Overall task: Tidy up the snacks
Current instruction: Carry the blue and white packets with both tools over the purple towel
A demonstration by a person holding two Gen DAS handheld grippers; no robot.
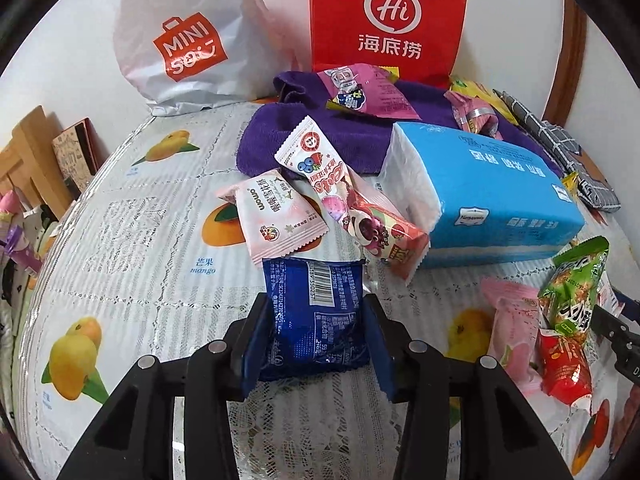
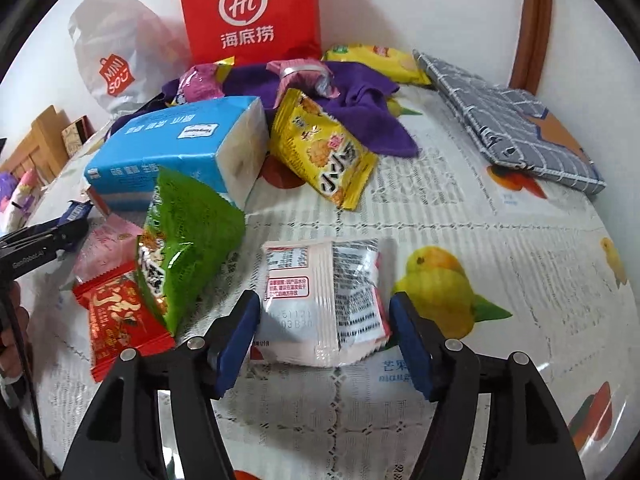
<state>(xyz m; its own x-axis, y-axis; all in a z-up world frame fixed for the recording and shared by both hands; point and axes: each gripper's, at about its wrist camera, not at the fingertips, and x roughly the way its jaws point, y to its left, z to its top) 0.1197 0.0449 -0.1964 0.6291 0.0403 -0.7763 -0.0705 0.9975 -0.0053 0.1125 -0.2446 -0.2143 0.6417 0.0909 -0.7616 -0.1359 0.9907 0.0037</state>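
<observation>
My left gripper [image 1: 316,328] is shut on a dark blue snack packet [image 1: 316,316], pads pressing its two sides just above the tablecloth. Beyond it lie a pale pink packet [image 1: 280,216] and a long pink strawberry-bear packet [image 1: 352,208]. My right gripper [image 2: 324,328] is open around a white snack packet [image 2: 324,300] lying flat; whether the pads touch it I cannot tell. To its left lean a green packet [image 2: 180,240] and a red packet [image 2: 116,316]. A yellow cracker packet [image 2: 324,156] lies farther back. The left gripper's tip [image 2: 60,236] shows at the right wrist view's left edge.
A blue tissue pack [image 1: 492,196] lies mid-table, with a purple towel [image 1: 320,136] holding more snacks behind it. A red paper bag [image 1: 388,20] and a white plastic bag [image 1: 180,40] stand against the wall. A grey checked cloth [image 2: 516,120] lies at the right.
</observation>
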